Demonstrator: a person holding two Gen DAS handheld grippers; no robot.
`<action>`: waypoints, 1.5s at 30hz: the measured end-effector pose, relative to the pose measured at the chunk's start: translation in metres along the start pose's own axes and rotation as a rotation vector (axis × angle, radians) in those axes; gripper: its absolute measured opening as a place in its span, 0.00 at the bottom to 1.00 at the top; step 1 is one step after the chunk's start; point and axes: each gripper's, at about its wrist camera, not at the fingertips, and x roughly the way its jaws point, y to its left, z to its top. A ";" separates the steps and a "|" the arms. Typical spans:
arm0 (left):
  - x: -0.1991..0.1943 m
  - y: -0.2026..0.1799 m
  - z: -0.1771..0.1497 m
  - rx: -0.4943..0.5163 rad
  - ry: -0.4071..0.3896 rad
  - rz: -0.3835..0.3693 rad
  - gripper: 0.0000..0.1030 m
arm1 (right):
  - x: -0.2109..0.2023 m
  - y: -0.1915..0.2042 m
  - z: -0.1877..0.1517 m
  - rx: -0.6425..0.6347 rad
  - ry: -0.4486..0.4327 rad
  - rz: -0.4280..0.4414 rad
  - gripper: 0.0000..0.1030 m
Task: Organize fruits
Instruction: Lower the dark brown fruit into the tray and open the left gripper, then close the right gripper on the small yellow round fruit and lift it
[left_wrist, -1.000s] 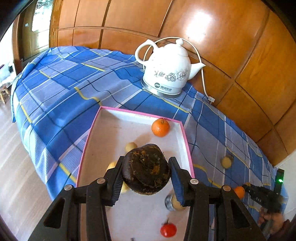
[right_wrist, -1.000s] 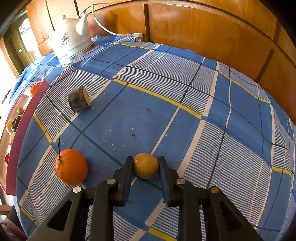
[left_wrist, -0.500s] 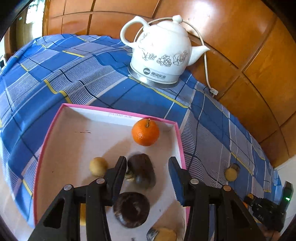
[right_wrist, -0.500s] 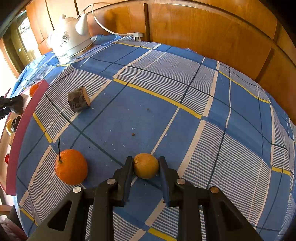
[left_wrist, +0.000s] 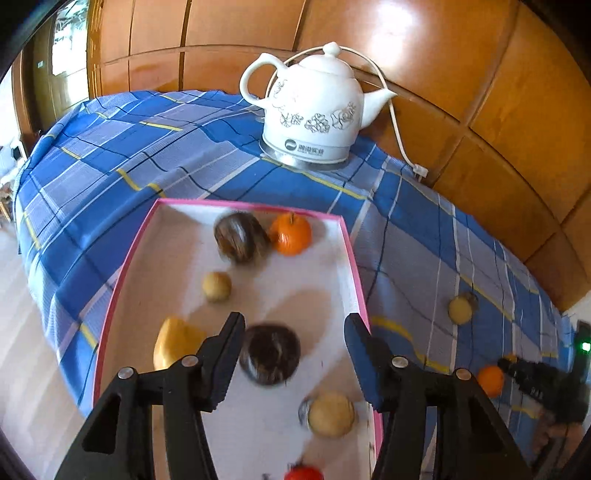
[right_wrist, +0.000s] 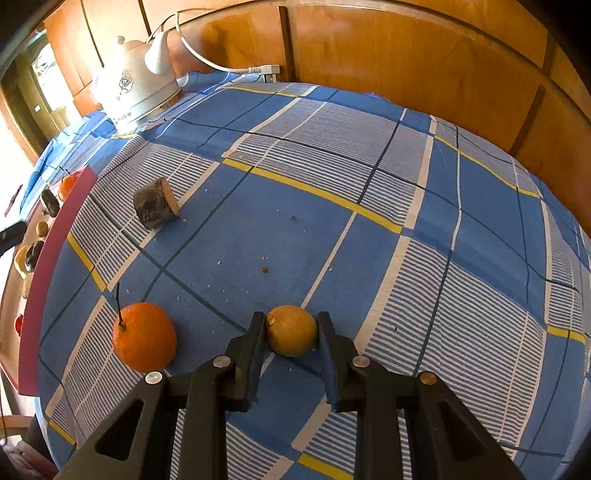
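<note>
- Two oranges (left_wrist: 291, 233) (right_wrist: 144, 336) are showing — one sitting in the tray (left_wrist: 129, 254) at twelve o'clock.
- Two dark brown fruits (left_wrist: 241, 236) (left_wrist: 269, 353) are lying in it.
- One kettle (left_wrist: 314, 110) is standing behind.
- One lemon (right_wrist: 291, 329) — at six o'clock.
- One wood chunk (right_wrist: 155, 208) is resting at ten o'clock.

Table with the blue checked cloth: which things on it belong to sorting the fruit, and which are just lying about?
For the job:
pink-rimmed tray
yellow fruit in the right hand-held gripper
stemmed orange

Lying about:
white kettle and its cord
wood chunk
</note>
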 end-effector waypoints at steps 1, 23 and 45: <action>-0.002 -0.001 -0.003 0.003 -0.001 0.001 0.55 | 0.000 -0.001 0.000 0.005 0.000 0.003 0.27; -0.032 -0.044 -0.037 0.144 -0.009 -0.036 0.56 | -0.002 -0.008 0.001 0.043 -0.002 0.037 0.27; -0.054 -0.035 -0.037 0.156 -0.079 0.019 0.58 | -0.012 0.002 0.001 -0.034 -0.014 -0.044 0.26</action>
